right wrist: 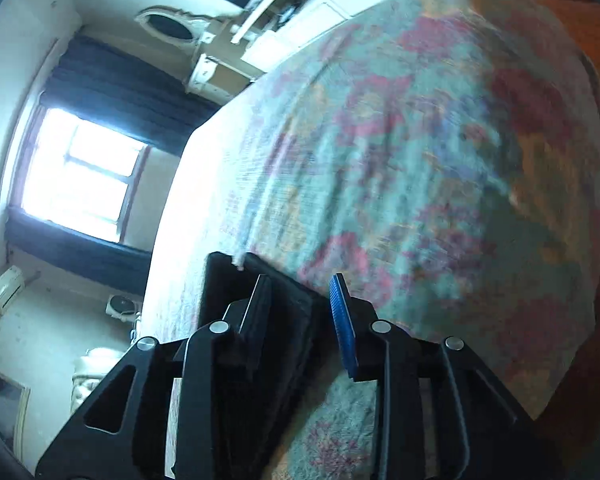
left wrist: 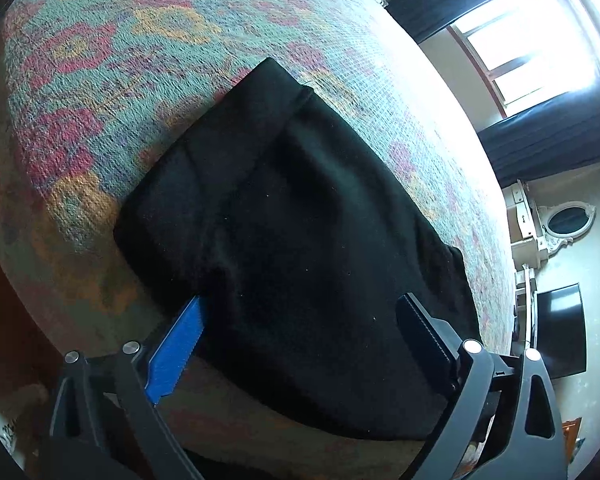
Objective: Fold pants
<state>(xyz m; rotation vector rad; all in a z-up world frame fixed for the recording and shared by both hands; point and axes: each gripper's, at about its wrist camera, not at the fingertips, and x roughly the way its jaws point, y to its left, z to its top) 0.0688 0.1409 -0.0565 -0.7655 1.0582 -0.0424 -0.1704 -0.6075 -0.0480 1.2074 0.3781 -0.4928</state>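
Note:
The black pants [left wrist: 292, 240] lie folded into a thick rectangle on the flowered bedspread [left wrist: 120, 80]. My left gripper [left wrist: 300, 312] is open just above the near edge of the pants, its blue finger [left wrist: 176, 352] at the left side and its black finger [left wrist: 424, 332] over the cloth. In the right wrist view my right gripper [right wrist: 300, 308] is open, its fingers a moderate gap apart, over a corner of the black pants [right wrist: 220, 280]. That view is blurred by motion.
The bedspread [right wrist: 420, 160] covers a wide bed. A bright window with dark curtains [left wrist: 520, 40], a white dresser with an oval mirror [left wrist: 568, 220] and a dark screen [left wrist: 560, 328] stand beyond the bed's far side.

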